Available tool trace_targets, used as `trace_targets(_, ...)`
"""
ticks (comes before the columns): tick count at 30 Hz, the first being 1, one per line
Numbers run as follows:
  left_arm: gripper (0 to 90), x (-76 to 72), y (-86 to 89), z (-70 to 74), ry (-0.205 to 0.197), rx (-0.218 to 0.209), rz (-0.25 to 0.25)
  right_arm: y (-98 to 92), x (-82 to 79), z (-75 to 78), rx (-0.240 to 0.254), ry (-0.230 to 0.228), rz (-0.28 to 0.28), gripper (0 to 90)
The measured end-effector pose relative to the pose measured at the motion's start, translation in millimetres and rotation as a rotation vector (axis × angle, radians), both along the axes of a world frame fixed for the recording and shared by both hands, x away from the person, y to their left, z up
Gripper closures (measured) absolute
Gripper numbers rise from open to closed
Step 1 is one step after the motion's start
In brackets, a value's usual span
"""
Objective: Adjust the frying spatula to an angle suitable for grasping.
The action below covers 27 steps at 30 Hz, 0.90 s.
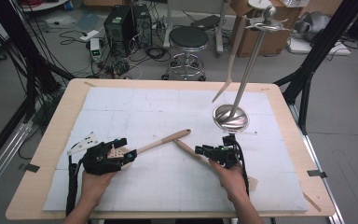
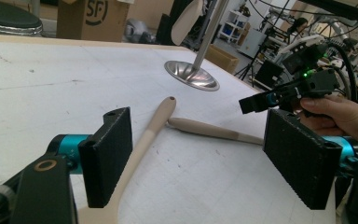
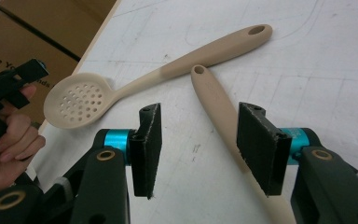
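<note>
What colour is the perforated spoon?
Beige all over; the perforated spoon shows best in the right gripper view.

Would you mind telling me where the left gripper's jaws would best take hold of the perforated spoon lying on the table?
Probably mid-handle. The perforated spoon lies flat on the table, and its handle is slim and straight while the bowl is wide and round. In the left gripper view that handle already runs between the open jaws of the left gripper, so coming straight down from above, jaws across the handle, looks simplest.

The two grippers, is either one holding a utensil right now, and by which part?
Neither. The left gripper stands open around the slotted spoon's handle, pads clear of it. The right gripper is open over the second utensil's handle, not pressing it.
</note>
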<state>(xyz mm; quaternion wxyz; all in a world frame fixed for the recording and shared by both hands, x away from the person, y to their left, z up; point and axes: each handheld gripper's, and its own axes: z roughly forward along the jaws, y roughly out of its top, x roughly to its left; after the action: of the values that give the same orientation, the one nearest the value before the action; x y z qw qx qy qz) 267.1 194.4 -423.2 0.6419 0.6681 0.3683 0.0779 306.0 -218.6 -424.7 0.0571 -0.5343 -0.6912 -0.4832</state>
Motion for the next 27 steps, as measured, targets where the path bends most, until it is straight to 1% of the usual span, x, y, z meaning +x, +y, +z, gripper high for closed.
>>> trace_targets(4, 24.6, 0.2, -0.3, -0.1, 0.001, -0.002, -0.003, -2.1, 1.1, 3.0, -0.022, 0.002, 0.014, 51.4)
trace_targets(7, 24.6, 0.4, 0.0, -0.2, 0.000, 0.000, -0.002, -3.1, 2.8, 2.9, -0.042, 0.015, 0.026, 51.9)
trace_targets(17, 24.6, 0.6, -0.5, -0.9, 0.003, 0.002, -0.008, -4.4, 10.7, 1.7, -0.116, 0.075, 0.061, 54.7)
trace_targets(27, 24.6, 1.1, -0.7, -1.1, 0.002, 0.002, -0.007, -6.1, 13.8, 0.9, -0.138, 0.108, 0.083, 55.0)
